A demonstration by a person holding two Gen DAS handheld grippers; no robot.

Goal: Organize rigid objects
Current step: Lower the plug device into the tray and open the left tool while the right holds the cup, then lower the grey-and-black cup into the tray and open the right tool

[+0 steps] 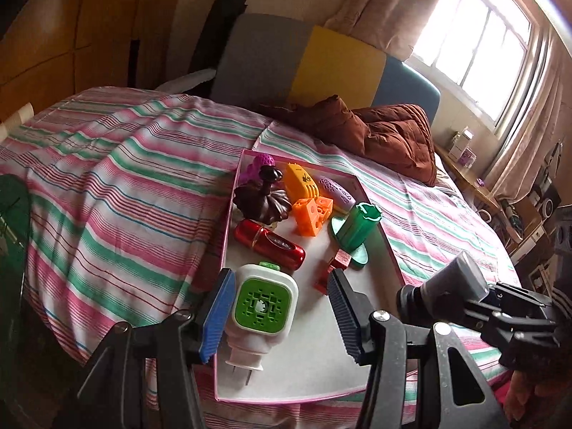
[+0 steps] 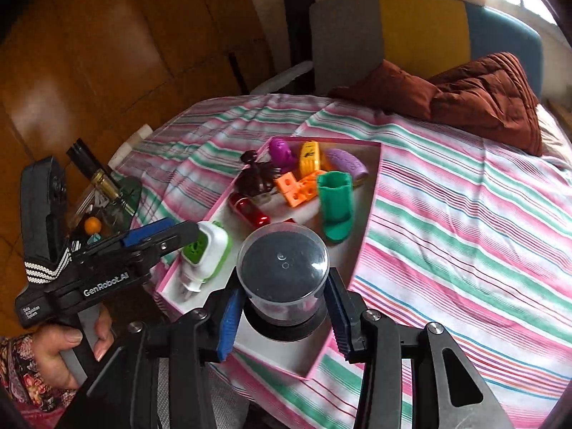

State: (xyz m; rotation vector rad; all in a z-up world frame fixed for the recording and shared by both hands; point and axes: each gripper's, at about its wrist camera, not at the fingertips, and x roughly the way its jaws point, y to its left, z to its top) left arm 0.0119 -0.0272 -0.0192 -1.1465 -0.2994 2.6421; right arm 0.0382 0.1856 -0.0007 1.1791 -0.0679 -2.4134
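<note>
A pink-rimmed white tray (image 1: 307,368) lies on the striped bed and holds several small rigid objects. My left gripper (image 1: 279,307) is open around a white-and-green plug-in device (image 1: 262,304) that lies at the tray's near left; the left pad touches it and the right pad stands apart. My right gripper (image 2: 284,318) is shut on a clear round jar with a black base (image 2: 284,271), held over the tray's near end (image 2: 282,357). The left gripper (image 2: 168,236) shows at the device (image 2: 205,250) in the right wrist view.
In the tray lie a red cylinder (image 1: 270,245), a green holder (image 1: 355,230), an orange cube toy (image 1: 311,214), a dark brown carved piece (image 1: 262,200), a yellow piece (image 1: 298,178) and purple pieces (image 1: 336,191). A brown quilt (image 1: 389,136) lies beyond. A side table (image 2: 107,196) stands left of the bed.
</note>
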